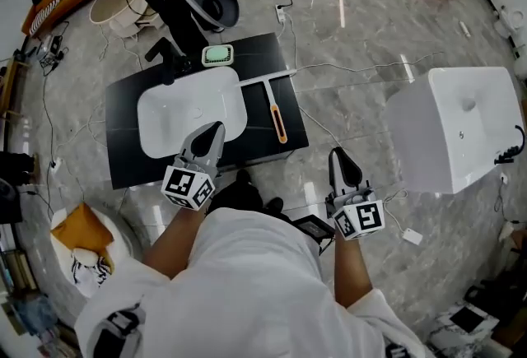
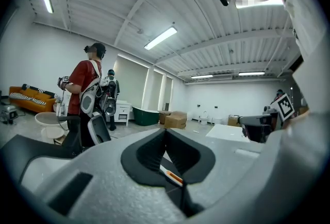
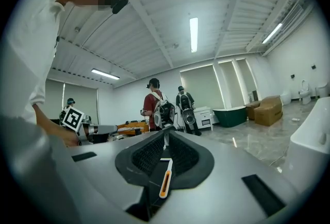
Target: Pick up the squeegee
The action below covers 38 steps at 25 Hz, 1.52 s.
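Note:
The squeegee [image 1: 277, 114], with a white blade and an orange handle, lies on the right part of the black counter [image 1: 272, 52], beside the white sink basin [image 1: 191, 111]. My left gripper [image 1: 216, 127] hovers at the basin's near edge, left of the squeegee, with its jaws together and empty. My right gripper [image 1: 338, 154] is off the counter's near right corner, shut and empty. Through the jaws the squeegee [image 2: 172, 176] shows ahead in the left gripper view. In the right gripper view the squeegee [image 3: 165, 183] also lies ahead, handle toward me.
A green soap dish [image 1: 218, 54] and a black faucet [image 1: 169, 60] sit at the counter's far side. A large white basin [image 1: 457, 126] stands on the floor to the right. Cables cross the marble floor. A person in red [image 3: 152, 106] stands beyond the counter.

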Tool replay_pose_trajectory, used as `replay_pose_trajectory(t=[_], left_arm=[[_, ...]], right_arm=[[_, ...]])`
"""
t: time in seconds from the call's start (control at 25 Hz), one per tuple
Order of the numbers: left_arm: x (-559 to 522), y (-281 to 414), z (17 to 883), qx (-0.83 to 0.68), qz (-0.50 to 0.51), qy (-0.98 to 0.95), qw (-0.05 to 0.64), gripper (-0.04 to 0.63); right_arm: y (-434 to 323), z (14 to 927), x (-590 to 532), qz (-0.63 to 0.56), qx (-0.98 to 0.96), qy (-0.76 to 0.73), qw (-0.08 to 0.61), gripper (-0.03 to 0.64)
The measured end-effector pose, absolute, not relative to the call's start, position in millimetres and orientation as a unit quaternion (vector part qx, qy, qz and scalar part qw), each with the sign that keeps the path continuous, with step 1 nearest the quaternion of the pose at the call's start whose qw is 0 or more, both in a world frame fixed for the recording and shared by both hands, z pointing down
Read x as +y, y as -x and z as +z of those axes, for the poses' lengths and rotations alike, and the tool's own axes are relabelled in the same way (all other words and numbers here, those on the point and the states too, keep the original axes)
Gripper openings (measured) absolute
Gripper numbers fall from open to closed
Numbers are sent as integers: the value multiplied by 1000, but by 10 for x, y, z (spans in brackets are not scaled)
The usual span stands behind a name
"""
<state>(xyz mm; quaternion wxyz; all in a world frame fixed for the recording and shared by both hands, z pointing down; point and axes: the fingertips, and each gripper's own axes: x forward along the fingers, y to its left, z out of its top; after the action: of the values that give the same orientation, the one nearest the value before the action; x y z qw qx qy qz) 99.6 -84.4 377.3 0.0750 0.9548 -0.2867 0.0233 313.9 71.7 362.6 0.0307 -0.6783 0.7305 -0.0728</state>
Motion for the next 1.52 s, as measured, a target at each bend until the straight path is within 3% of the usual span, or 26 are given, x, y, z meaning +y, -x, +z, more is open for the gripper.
replay_pose_trajectory(t=[0.52, 0.68, 0.88, 1.52], left_arm=[[-1607, -806, 4199, -335, 15, -935, 118, 15], [-1871, -823, 4292, -340, 10, -931, 132, 15], [-2037, -794, 4461, -346, 15, -925, 155, 15], [-2175, -1009, 5079, -372, 72, -909, 174, 15]], right_arm=[[-2769, 3814, -467, -111, 794, 596, -36, 18], [-2737, 3966, -853, -143, 799, 580, -70, 101], [-2692, 4207, -1149, -186, 793, 570, -108, 126], [-2808, 5137, -1866, -326, 765, 528, -172, 130]])
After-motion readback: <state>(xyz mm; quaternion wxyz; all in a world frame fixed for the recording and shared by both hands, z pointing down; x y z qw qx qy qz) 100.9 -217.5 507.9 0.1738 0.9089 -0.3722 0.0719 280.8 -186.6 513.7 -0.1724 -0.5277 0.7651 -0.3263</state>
